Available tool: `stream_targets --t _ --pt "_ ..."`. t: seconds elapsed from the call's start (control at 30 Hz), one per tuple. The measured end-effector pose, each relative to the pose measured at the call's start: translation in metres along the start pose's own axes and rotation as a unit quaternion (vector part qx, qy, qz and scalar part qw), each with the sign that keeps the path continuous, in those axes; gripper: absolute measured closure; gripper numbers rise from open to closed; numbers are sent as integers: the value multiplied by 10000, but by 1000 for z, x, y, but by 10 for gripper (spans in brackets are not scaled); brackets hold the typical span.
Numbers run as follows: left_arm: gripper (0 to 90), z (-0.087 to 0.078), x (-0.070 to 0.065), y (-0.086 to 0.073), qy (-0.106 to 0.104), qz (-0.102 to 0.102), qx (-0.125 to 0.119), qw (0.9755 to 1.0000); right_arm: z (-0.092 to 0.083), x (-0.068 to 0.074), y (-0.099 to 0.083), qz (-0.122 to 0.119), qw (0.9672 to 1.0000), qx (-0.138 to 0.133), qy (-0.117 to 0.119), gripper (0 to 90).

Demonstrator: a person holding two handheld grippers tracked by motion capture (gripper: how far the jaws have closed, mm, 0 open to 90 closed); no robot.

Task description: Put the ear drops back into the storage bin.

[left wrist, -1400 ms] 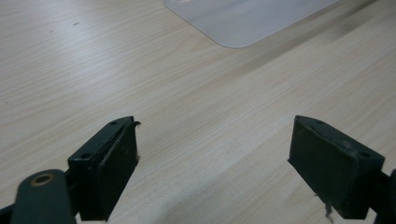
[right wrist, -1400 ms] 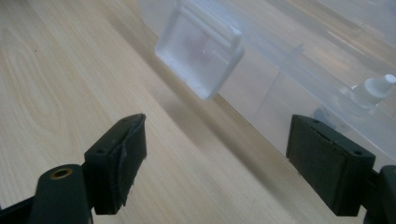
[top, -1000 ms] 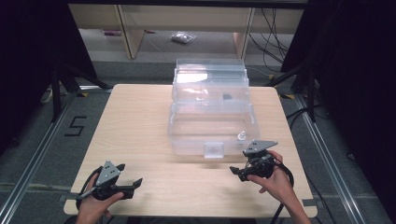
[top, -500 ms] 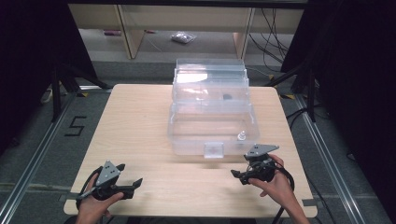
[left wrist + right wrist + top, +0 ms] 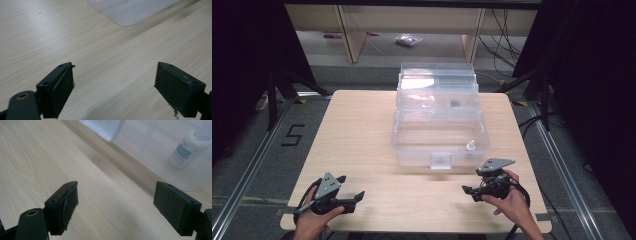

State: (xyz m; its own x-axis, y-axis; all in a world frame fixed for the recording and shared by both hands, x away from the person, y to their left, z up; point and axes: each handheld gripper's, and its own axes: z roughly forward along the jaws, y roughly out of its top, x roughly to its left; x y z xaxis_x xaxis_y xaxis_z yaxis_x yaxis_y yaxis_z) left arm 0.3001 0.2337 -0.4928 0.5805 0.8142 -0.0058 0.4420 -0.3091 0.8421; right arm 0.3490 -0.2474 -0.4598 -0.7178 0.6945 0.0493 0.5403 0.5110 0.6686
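Observation:
A clear plastic box (image 5: 439, 135) stands mid-table with its lid (image 5: 437, 82) tipped open at the back. Inside, near the front right corner, stands a small white bottle (image 5: 471, 146), which also sits behind the clear wall in the right gripper view (image 5: 188, 147). My left gripper (image 5: 352, 187) rests at the front left of the table, open and empty (image 5: 113, 72). My right gripper (image 5: 469, 187) is just in front of the box's right corner, open with nothing between its jaws (image 5: 115, 192). The box's front latch (image 5: 441, 161) hangs down (image 5: 102, 127).
A small dark item (image 5: 455, 104) lies in the box's rear part. The wooden table (image 5: 362, 130) has bare room left of the box. Metal floor rails run along both sides. A bag (image 5: 406, 40) lies on the floor beyond the table.
My right gripper has drifted slightly right and back toward the table's front edge. The left gripper has stayed put.

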Motion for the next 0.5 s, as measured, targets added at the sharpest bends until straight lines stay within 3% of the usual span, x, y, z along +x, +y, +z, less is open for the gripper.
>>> stream_targets --t 0.03,0.07,0.17,0.2,0.5 --pt "150 0 0 0 -2 -2 0 10000 2 2 -2 62 9999 -93 -28 205" --pt "150 0 0 0 -1 1 1 10000 2 0 -3 -28 10000 -90 -21 205" --pt "150 0 0 0 -3 -2 0 10000 1 2 -5 158 9999 -27 8 201" --pt "150 0 0 0 -3 -1 3 10000 2 1 -6 30 10000 -71 -7 200" --pt "150 0 0 0 8 22 23 10000 3 2 -13 39 10000 49 8 198"
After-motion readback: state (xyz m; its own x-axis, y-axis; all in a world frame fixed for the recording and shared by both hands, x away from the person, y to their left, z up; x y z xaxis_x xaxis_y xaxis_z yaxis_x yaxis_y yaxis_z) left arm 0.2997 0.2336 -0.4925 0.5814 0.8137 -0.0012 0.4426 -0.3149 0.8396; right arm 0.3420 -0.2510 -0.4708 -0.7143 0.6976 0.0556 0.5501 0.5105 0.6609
